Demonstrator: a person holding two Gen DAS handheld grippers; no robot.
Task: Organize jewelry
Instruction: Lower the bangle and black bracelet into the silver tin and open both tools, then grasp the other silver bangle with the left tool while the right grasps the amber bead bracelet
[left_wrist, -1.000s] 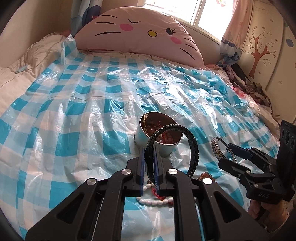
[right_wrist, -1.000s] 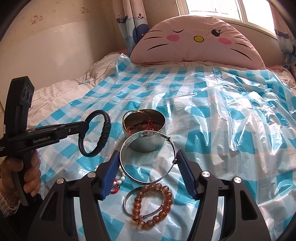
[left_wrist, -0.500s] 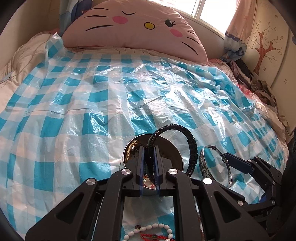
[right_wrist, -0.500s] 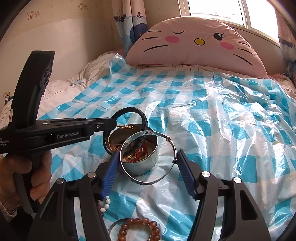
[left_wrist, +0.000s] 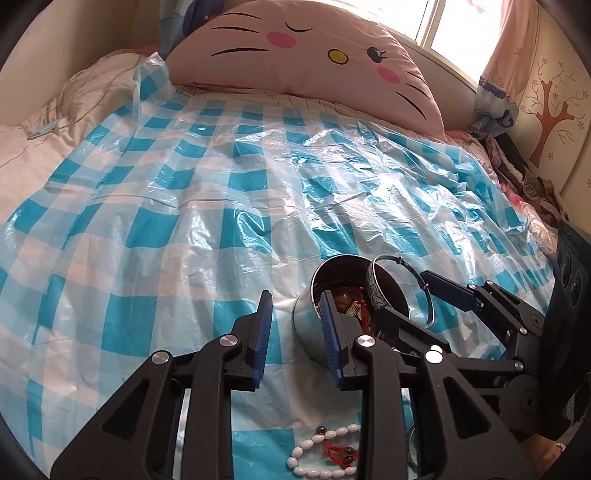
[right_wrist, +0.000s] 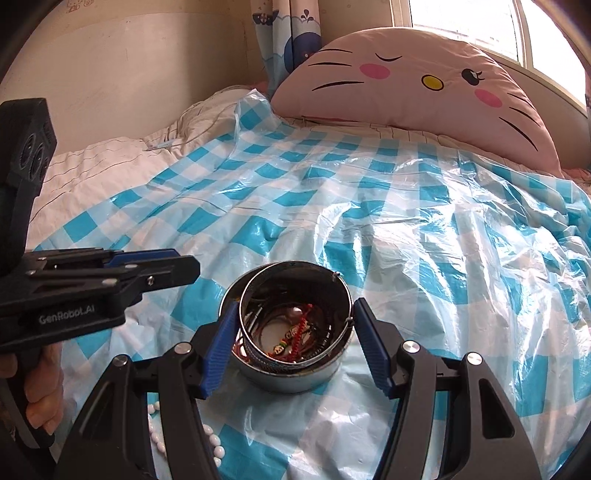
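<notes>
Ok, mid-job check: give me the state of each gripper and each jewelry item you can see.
left gripper: open, holding nothing
right gripper: holds the bangle across its width
silver bangle: tilted over the tin's mouth
metal tin: upright, open, jewelry inside
white bead bracelet: lying on the checked sheet

Open checked sheet (left_wrist: 192, 206) beyond; right tool (right_wrist: 293, 332), bangle (right_wrist: 295, 317) over tin (right_wrist: 288, 376).

Both cameras sit low over the bed and look toward the big cat pillow (left_wrist: 310, 62) by the window. The left view is close to the round metal tin (left_wrist: 308, 332), which lies low and right of middle. The right view looks down into the same tin (right_wrist: 295, 380) from very near. Each camera sees the other tool.
</notes>
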